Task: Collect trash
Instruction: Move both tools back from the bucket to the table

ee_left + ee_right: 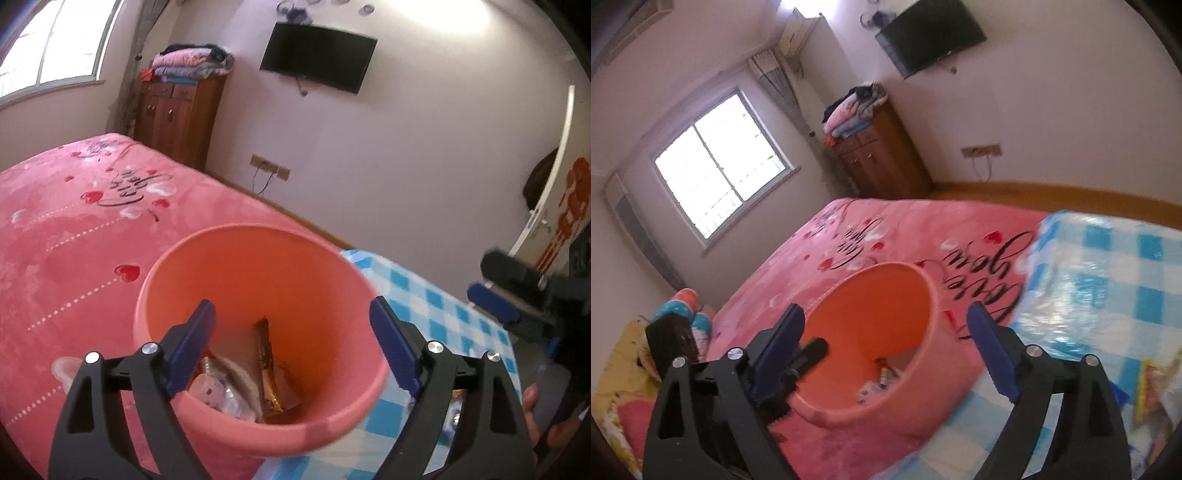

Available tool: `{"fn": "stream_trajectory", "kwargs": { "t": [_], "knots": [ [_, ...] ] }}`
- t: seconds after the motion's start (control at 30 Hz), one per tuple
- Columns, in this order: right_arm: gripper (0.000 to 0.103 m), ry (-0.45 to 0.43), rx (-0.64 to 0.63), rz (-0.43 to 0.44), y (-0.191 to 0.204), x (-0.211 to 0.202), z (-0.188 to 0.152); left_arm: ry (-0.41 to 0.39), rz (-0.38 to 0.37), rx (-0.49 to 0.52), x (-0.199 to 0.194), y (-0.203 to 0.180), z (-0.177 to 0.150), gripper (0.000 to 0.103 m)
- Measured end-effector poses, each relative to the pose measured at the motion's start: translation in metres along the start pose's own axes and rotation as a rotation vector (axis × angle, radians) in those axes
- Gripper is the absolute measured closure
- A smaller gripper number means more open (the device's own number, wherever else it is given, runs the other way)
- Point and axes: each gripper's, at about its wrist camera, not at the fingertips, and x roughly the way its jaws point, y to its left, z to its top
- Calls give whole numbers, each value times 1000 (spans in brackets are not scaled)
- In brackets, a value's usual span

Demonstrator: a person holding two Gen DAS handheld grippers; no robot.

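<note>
A pink plastic bin [314, 424] stands on the bed and holds several pieces of trash, among them a brown-gold snack wrapper [267, 365] and clear plastic packaging [225, 395]. My left gripper [291, 339] is open and empty, its blue fingers spread just above the bin's mouth. My right gripper [886, 343] is open and empty, to the right of the bin [934, 369], above its rim. It also shows at the right edge of the left wrist view [517, 295]. A yellow snack packet [1148, 387] lies on the checked sheet at the right.
The bed has a pink heart-print blanket [74, 229] and a blue-white checked plastic sheet [1108, 277] on its right part. A wooden cabinet [177, 118] with folded clothes and a wall TV [317, 55] stand beyond. Pillows [624, 369] lie at the left.
</note>
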Motion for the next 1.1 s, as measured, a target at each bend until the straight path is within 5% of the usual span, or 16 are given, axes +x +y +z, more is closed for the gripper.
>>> {"fn": "stream_trajectory", "kwargs": {
  "t": [0.53,0.87,1.1],
  "knots": [
    [10,-135,-99,-232,-42,-92,-81,-161,-126,89,-45,-65,-48,14],
    [5,-213,-139,-327,-58,-125,-111,-92,-87,292,-43,-117,-85,14],
    [5,-231,-88,-351,-88,-138,-130,27,-98,304,-25,-130,-107,14]
  ]
}}
